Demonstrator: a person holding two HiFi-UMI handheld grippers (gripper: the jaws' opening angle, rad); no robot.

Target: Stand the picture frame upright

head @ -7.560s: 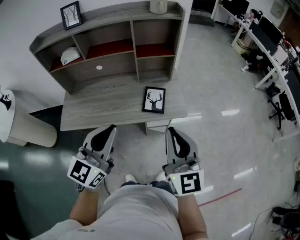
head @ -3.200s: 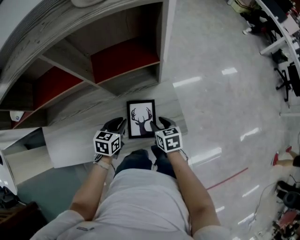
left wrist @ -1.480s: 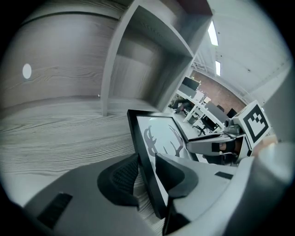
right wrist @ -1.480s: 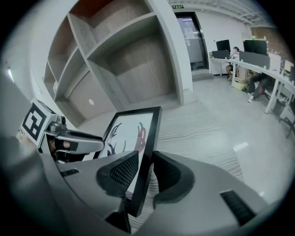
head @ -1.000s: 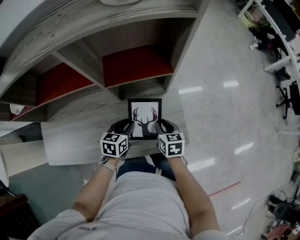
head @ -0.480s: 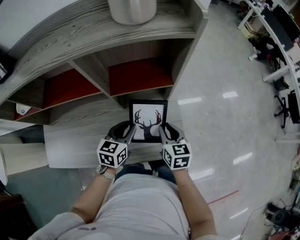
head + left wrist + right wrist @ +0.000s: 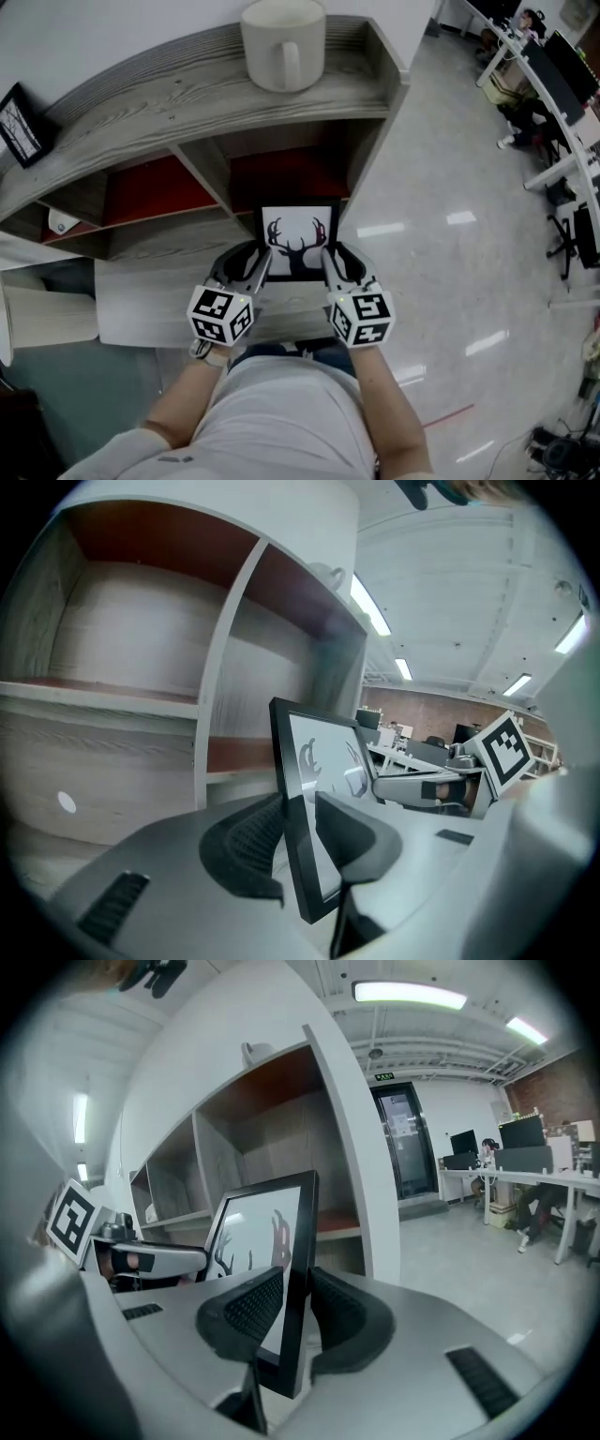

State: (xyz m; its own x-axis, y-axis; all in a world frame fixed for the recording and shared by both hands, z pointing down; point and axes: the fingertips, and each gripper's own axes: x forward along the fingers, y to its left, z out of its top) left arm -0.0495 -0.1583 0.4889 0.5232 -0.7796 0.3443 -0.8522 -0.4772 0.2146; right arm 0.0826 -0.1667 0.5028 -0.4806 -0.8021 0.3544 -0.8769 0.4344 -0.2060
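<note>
The left tool point(image 7: 247, 269) point(image 7: 302, 850) has its jaws pressed onto the left edge of a black rectangular picture frame point(image 7: 298, 240) point(image 7: 317, 761) point(image 7: 255, 1234), one ribbed pad behind it and one on the glass. The right tool point(image 7: 335, 269) point(image 7: 287, 1321) pinches the opposite edge in the same way. Between them the frame stands upright with its deer-antler print facing the person, over the pale grey wooden bench point(image 7: 150, 302) and in front of the right-hand compartments of a grey wooden shelf unit point(image 7: 187, 86). Whether its lower edge touches the bench cannot be told. The upper compartments are lined red point(image 7: 281, 178). A low left compartment holds a small white rounded object point(image 7: 62, 223). On the top shelf stand a large white ceramic mug point(image 7: 284, 45) and, far left, a small black-framed picture point(image 7: 21, 124).
</note>
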